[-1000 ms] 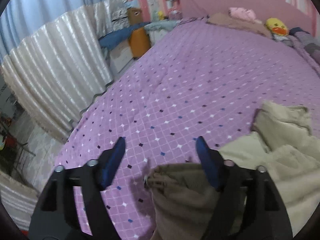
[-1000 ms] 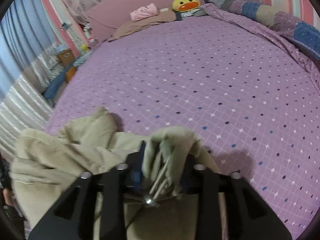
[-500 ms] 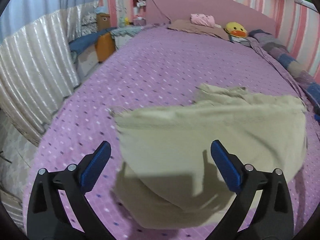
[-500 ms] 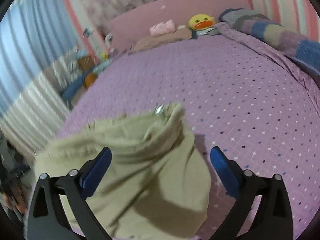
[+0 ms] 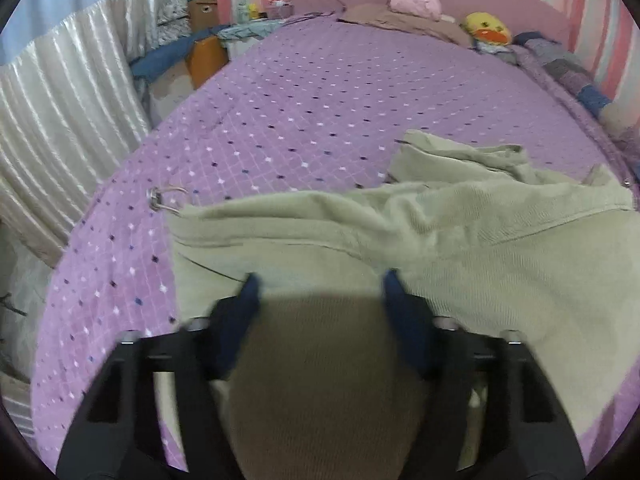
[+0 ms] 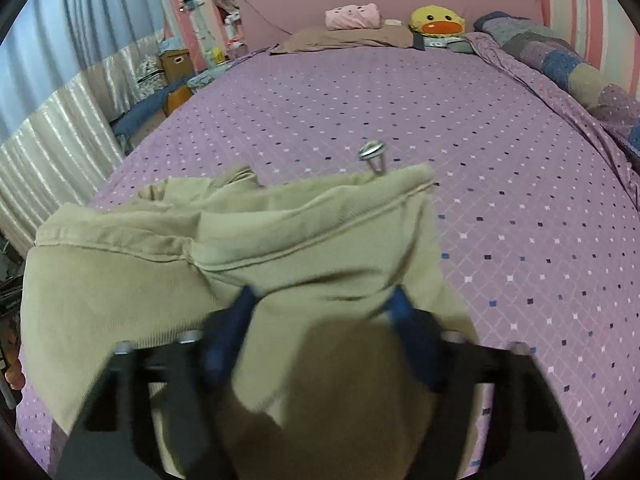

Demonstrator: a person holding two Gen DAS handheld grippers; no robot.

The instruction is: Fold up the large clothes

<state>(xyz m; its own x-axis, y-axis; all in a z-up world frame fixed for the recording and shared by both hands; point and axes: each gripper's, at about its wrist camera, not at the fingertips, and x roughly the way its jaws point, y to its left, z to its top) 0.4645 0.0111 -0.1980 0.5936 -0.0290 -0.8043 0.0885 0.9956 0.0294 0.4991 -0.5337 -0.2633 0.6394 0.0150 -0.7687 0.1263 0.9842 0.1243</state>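
Both hand-held grippers, left [image 5: 318,278] and right [image 6: 322,292], have just been closing around folds of the khaki garment [image 5: 480,248], now spread mid-bed [image 5: 320,100], grip unconfirmed; folding barely begun.

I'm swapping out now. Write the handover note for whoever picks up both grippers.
Left gripper: jaws have just been closing, fabric lies between them, pads not visibly pinching it.
Right gripper: the same, closing over the fabric, no grip seen.
Khaki garment: spread rumpled on the purple bedspread, its upper edge turned over; metal-tipped drawstrings stick out at its top corners.
Done: garment laid out on the bed.
Left: smooth it and make the folds.
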